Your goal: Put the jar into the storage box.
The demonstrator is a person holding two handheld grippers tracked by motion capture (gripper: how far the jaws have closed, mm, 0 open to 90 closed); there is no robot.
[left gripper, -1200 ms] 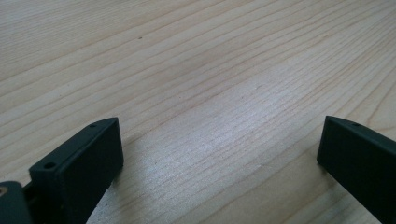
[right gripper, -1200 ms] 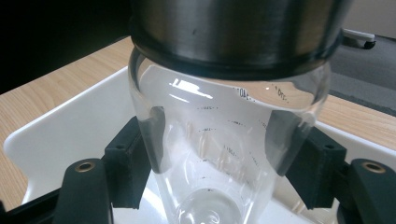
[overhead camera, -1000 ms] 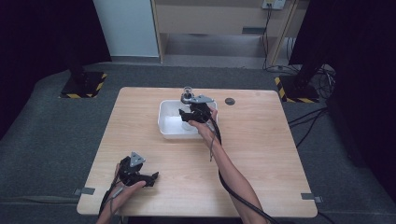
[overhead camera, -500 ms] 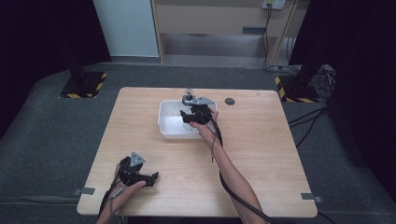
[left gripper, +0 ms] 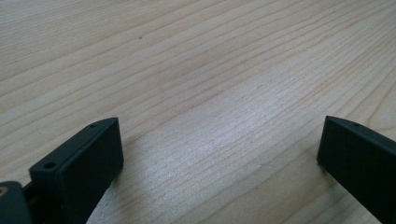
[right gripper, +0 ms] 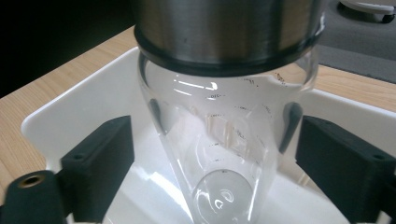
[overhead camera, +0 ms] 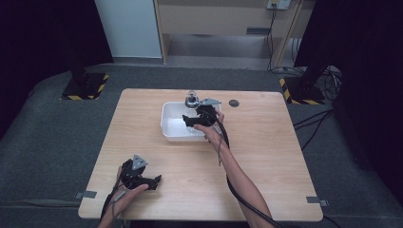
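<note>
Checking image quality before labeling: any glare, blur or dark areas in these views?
High view: even light on the table, surroundings fall to black, the glass jar small and hard to read. Left gripper view: a soft sheen on the wood between the left tongs, far grain slightly soft. Right gripper view: bright specular streaks on the jar's glass, its steel band blurred at the top, white tray near overexposed.

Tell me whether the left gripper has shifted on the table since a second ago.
No. The left gripper sits at the same spot near the table's front-left edge in the high view, just as far from the white tray as before.
</note>
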